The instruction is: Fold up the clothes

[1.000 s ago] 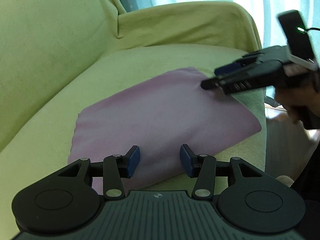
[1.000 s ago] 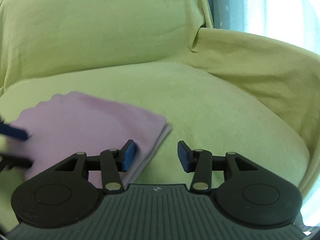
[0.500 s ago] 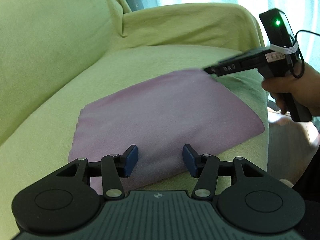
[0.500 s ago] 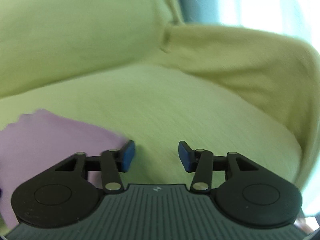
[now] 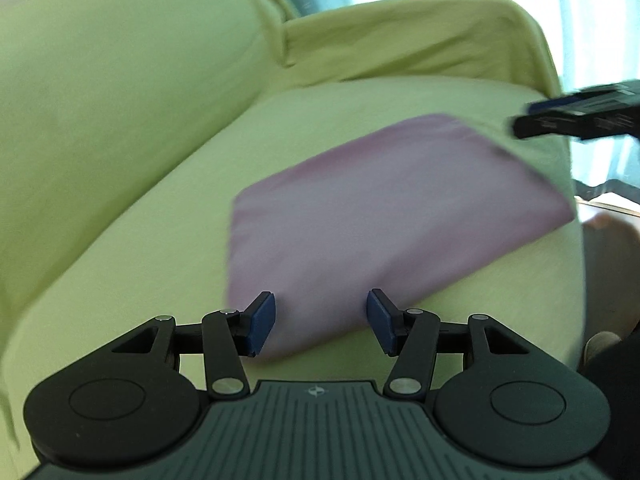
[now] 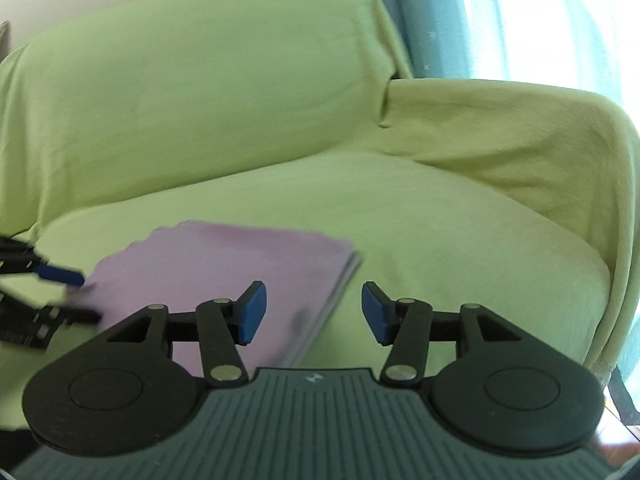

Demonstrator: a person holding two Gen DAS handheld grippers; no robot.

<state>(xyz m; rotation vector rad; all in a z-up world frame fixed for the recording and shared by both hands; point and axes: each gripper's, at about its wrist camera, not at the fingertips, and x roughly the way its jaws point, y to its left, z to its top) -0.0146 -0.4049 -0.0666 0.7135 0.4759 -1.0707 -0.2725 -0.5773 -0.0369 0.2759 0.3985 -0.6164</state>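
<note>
I see the folded lilac cloth flat on the green sofa seat. My left gripper, fingers spread and empty, hovers at its near edge, closest. My right gripper, likewise released, sits off its stacked side edge.

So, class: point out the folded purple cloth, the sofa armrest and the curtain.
Purple cloth (image 5: 380, 216), left wrist view, middle of top layer.
Sofa armrest (image 6: 520, 128), right wrist view, draped top.
Curtain (image 6: 420, 20), right wrist view, teal fold.

Left gripper, right gripper — both agape.
</note>
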